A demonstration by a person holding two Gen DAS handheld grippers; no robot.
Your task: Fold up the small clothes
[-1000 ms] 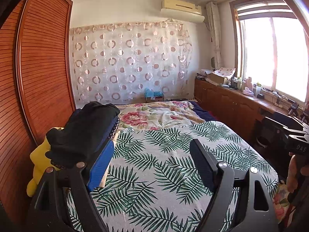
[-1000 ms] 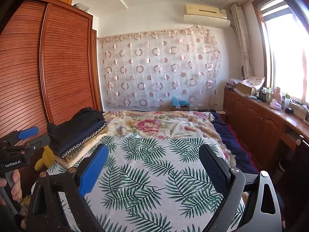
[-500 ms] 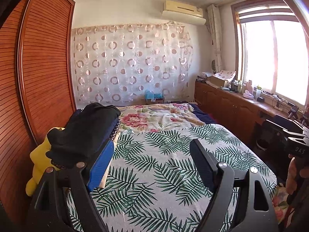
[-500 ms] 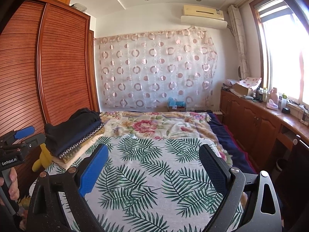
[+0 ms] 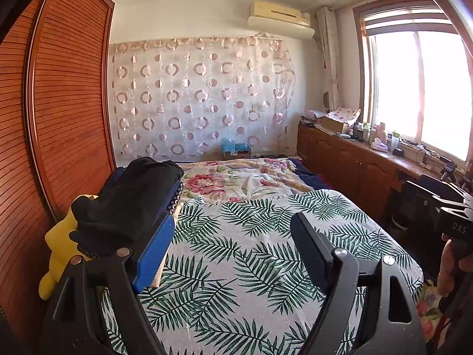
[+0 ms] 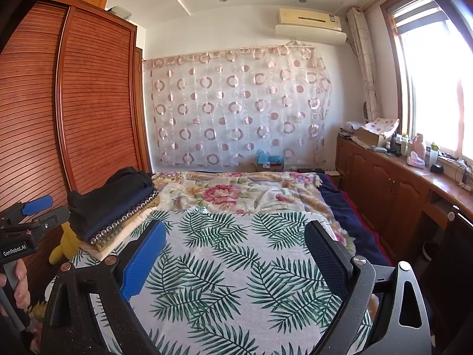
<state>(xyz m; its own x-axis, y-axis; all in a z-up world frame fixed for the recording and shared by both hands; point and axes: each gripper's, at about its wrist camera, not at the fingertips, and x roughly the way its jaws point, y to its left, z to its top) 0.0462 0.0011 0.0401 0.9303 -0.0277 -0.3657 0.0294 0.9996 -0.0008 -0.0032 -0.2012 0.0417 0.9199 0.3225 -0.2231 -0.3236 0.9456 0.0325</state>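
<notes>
The room was a sunlit bedroom with a louvred wooden wardrobe [image 6: 74, 112] along one side, a sheer curtain with ring patterns [image 6: 236, 109] across the far wall, an air conditioner [image 6: 310, 23] above it, and a long wooden bench [image 6: 399, 183] under the bright window [image 5: 414, 88], cluttered with small bottles and boxes. A bed [image 5: 251, 251] filled the middle, covered near the cameras by a white sheet printed with green fern leaves and further back by a floral quilt [image 6: 236, 192]. The stack of folded clothes [image 6: 115, 207] sat at the bed's left edge beside the wardrobe: dark garments on top, a studded layer beneath, and pale cloth at the bottom. A yellow plush toy [image 5: 59, 245] showed just behind and below the stack. The left gripper [image 5: 230, 254] hung above the fern sheet with its fingers spread wide and nothing between them, its blue finger overlapping the stack in its own view. The right gripper [image 6: 236, 257] likewise hovered over the sheet, fingers wide apart and holding nothing, with the stack off to its left. Each gripper appeared at the edge of the other's view, held by a hand.
</notes>
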